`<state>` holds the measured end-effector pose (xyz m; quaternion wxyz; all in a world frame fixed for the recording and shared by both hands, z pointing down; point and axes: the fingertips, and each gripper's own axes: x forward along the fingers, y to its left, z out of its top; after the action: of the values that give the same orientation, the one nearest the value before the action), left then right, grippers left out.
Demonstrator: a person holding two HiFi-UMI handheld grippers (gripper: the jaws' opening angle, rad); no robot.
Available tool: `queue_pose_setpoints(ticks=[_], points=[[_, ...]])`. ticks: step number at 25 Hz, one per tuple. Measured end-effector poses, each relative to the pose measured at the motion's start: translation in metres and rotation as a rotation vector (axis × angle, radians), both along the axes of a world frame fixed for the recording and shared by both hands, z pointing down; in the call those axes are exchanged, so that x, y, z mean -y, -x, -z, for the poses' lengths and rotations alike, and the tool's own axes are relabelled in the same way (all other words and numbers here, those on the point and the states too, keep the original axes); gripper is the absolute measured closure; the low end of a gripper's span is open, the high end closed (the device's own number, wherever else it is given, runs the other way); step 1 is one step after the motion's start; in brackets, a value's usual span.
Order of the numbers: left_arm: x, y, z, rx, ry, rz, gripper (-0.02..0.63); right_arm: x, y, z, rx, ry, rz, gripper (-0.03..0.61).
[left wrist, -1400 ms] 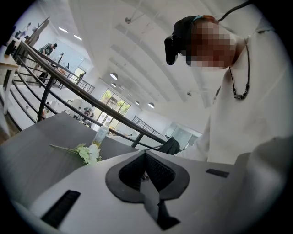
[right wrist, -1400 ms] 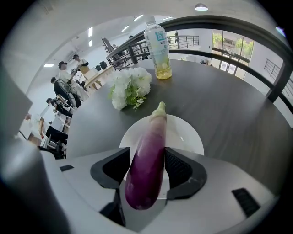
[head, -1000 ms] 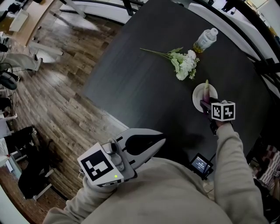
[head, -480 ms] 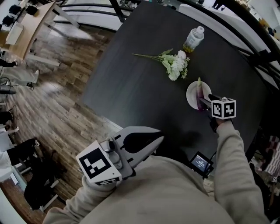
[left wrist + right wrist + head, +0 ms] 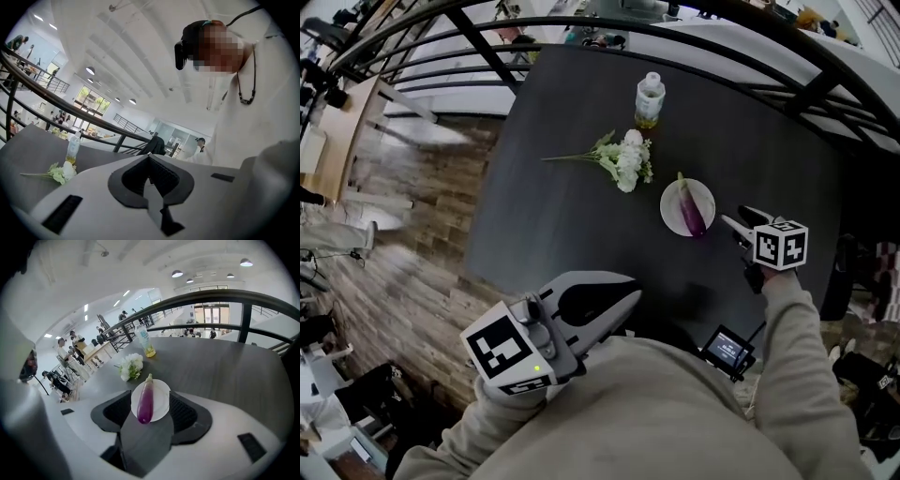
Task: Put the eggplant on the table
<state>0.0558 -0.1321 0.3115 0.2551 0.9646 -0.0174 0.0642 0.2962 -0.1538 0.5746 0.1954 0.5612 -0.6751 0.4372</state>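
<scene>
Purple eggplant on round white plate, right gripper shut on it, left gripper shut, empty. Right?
No: the right gripper is open, short of the purple eggplant, which lies free on the round white plate, per the right gripper view. The left gripper is shut, empty.

holding the left gripper [image 5: 630,297] low and close against the torso, jaws pressed together with nothing between them, tips angling forward and to the right. stretching the sleeved right arm [image 5: 787,347] forward, carrying the right gripper [image 5: 734,221] out ahead, jaws spread apart and gripping nothing.
</scene>
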Motion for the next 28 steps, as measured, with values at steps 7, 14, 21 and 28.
queue_pose_setpoints(ticks=[7, 14, 21, 28], points=[[-0.001, -0.034, 0.015, -0.020, -0.043, -0.125, 0.609, -0.033, -0.006, 0.066, 0.013, -0.117, -0.039, 0.329], [-0.001, -0.059, 0.051, -0.044, -0.121, -0.209, 0.609, -0.070, 0.003, 0.168, 0.014, -0.288, -0.049, 0.421], [-0.010, -0.093, 0.067, -0.084, -0.179, -0.295, 0.609, -0.096, -0.005, 0.250, 0.022, -0.496, -0.122, 0.530], [-0.016, -0.101, 0.092, -0.146, -0.191, -0.343, 0.609, -0.110, 0.019, 0.329, -0.011, -0.657, -0.137, 0.563]])
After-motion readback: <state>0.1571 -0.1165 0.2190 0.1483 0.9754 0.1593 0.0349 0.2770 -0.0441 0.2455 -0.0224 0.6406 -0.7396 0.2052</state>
